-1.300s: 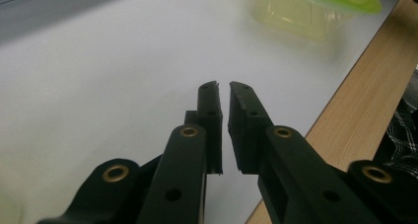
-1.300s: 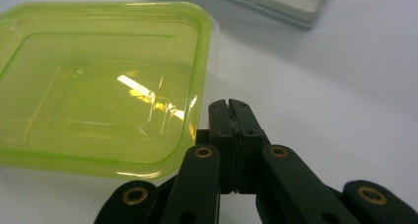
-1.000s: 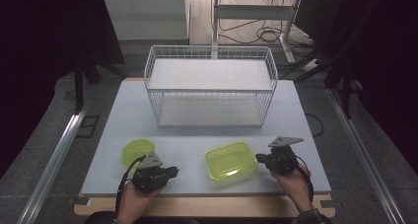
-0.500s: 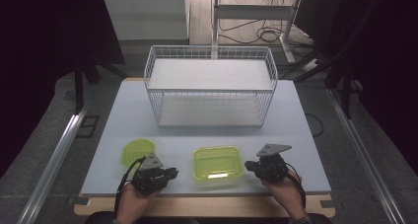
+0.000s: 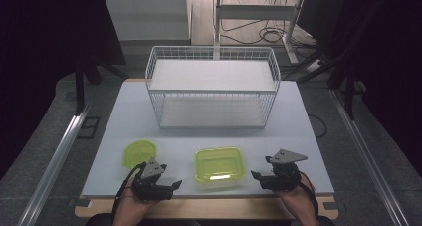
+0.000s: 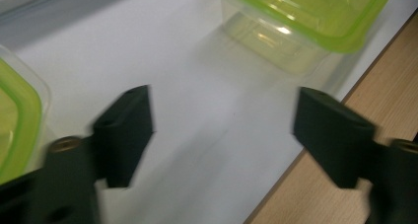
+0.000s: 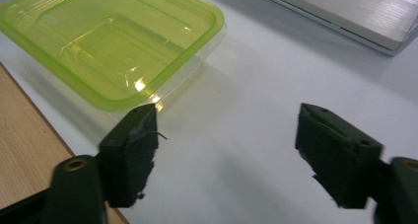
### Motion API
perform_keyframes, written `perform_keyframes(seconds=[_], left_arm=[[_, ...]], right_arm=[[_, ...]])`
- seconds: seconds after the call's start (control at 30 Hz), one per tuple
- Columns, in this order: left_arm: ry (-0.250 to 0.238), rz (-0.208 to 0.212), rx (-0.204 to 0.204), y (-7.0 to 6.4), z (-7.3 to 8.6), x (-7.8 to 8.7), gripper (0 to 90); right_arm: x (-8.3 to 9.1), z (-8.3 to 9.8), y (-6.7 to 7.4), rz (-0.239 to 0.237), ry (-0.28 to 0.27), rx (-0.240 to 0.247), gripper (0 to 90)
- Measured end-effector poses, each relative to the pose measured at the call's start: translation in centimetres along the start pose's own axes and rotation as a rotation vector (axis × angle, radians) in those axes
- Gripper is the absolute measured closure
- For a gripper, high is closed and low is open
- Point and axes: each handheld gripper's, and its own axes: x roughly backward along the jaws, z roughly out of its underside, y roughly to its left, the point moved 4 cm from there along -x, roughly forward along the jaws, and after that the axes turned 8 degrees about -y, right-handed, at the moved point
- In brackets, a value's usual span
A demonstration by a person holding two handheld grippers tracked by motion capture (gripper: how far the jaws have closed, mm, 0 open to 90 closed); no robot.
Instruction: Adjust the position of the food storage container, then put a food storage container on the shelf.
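Observation:
A clear square container with a yellow-green lid [image 5: 219,164] sits near the table's front edge, between the two grippers. My left gripper [image 5: 172,187] lies left of it, apart from it; its jaws have just been opening and stand open over bare table [image 6: 224,135], with the container [image 6: 305,17] ahead to the right. My right gripper [image 5: 260,169] is just right of the container; its jaws have also just been opening and hold nothing [image 7: 226,150]. The left pad [image 7: 133,145] sits close beside the container's corner [image 7: 113,46].
A second, rounder green-lidded container [image 5: 140,153] lies behind the left gripper, at the left edge of the left gripper view [image 6: 15,125]. A white wire basket [image 5: 211,86] stands at the table's back middle. The wooden table edge [image 5: 209,206] runs just behind both hands.
The square container slid left and nearer with the right gripper. That gripper then opened and drew back to the right. The left gripper's jaws opened where it lay.

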Motion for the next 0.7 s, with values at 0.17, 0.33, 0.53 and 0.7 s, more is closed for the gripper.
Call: perform_keyframes(seconds=[0.17,0.33,0.53,0.7], left_arm=[[0.007,-0.004,-0.02,-0.29,0.11,-0.07,7.4],[-0.01,0.003,-0.018,-0.24,0.11,-0.12,5.3],[-0.03,0.0,-0.03,-0.18,0.28,-0.18,4.0],[-0.026,-0.014,-0.069,-0.3,0.39,-0.37,3.7]], right_arm=[[-0.21,0.67,-0.07,-0.02,0.001,-0.037,14.0],[-0.32,0.66,-0.28,-0.013,-0.024,-0.067,9.4],[-0.3,0.55,-0.47,-0.009,-0.036,-0.09,8.2],[-0.64,0.39,-0.31,-0.016,-0.028,-0.111,7.0]])
